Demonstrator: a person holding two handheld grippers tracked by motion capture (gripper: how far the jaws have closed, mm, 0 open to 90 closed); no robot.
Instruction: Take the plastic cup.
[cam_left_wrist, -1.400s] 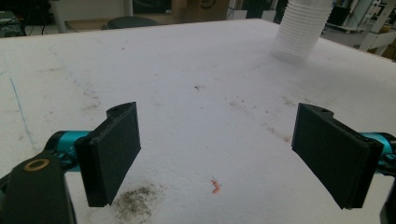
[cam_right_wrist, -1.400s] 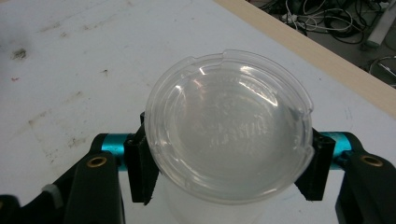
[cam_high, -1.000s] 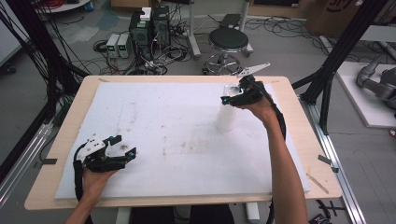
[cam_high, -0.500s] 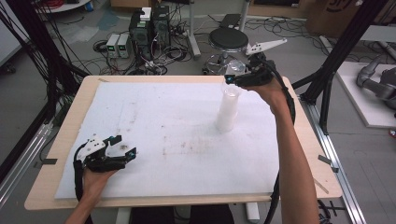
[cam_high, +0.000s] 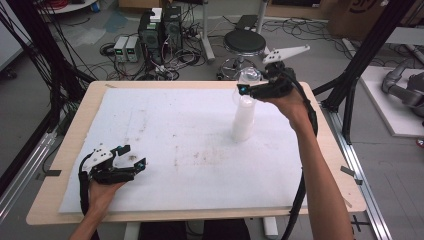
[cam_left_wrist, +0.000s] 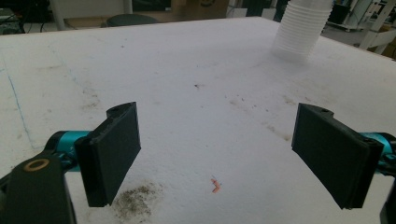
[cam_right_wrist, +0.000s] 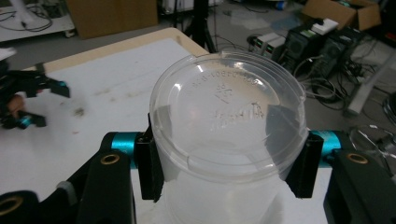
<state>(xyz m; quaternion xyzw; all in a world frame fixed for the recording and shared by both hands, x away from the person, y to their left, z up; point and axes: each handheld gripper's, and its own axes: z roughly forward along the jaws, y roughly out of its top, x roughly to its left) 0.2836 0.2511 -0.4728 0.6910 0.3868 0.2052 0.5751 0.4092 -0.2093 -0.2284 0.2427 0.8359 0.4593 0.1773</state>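
A clear plastic cup (cam_right_wrist: 227, 116), base up, sits between the jaws of my right gripper (cam_right_wrist: 229, 161), whose jaws have just been closing and now press its sides. In the high view this cup (cam_high: 248, 76) and the right gripper (cam_high: 250, 86) hang right over a white stack of upturned cups (cam_high: 244, 120) at the table's far right. I cannot tell whether the cup is free of the stack. My left gripper (cam_high: 134, 156) rests near the front left of the white foam sheet (cam_high: 175, 130). It stands open (cam_left_wrist: 219, 154) with nothing between its jaws; the stack (cam_left_wrist: 301, 28) is far off.
The foam sheet covers a wooden table (cam_high: 345, 190) and has dirt smudges (cam_left_wrist: 135, 198) beside my left gripper. Behind the table stand a black stool (cam_high: 245, 42) and boxes with cables (cam_high: 160, 30) on the floor. Black frame posts (cam_high: 365, 55) rise at the right.
My right gripper has risen from the top of the stack and drawn back, carrying the clear cup with it. The left gripper has stayed put.
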